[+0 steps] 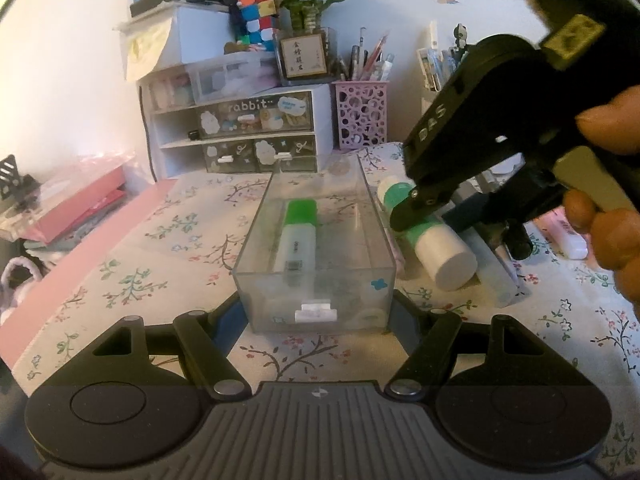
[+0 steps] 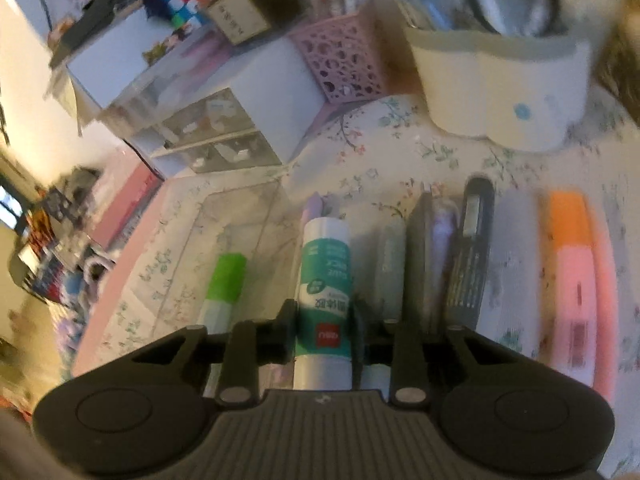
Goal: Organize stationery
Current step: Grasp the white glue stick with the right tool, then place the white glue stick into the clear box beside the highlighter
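Gripping the clear plastic box point(image 1: 316, 240) by its two long side walls, the left tongs point(image 1: 318, 312) stand spread wide around its near end, their fingers pressed to the walls. Inside the box lies a green-capped highlighter point(image 1: 298, 232), lengthwise on the bottom. The right tongs point(image 2: 325, 340) have their fingers set on either side of a green-and-white glue stick point(image 2: 326, 288), which lies on the flowered bench point(image 1: 168, 240) just to the right of the box; the fingers look to be touching its barrel, though blur makes a firm pinch hard to confirm. A person's hand point(image 1: 612, 208) holds that tool's handle. To the right of the glue stick, further stationery lies in a row: a dark pen case point(image 2: 470, 256) and an orange-and-pink highlighter point(image 2: 572, 264). Behind stand a pink perforated pen cup point(image 1: 362, 114), a white drawer unit point(image 1: 240, 128) and a white container point(image 2: 500, 92).
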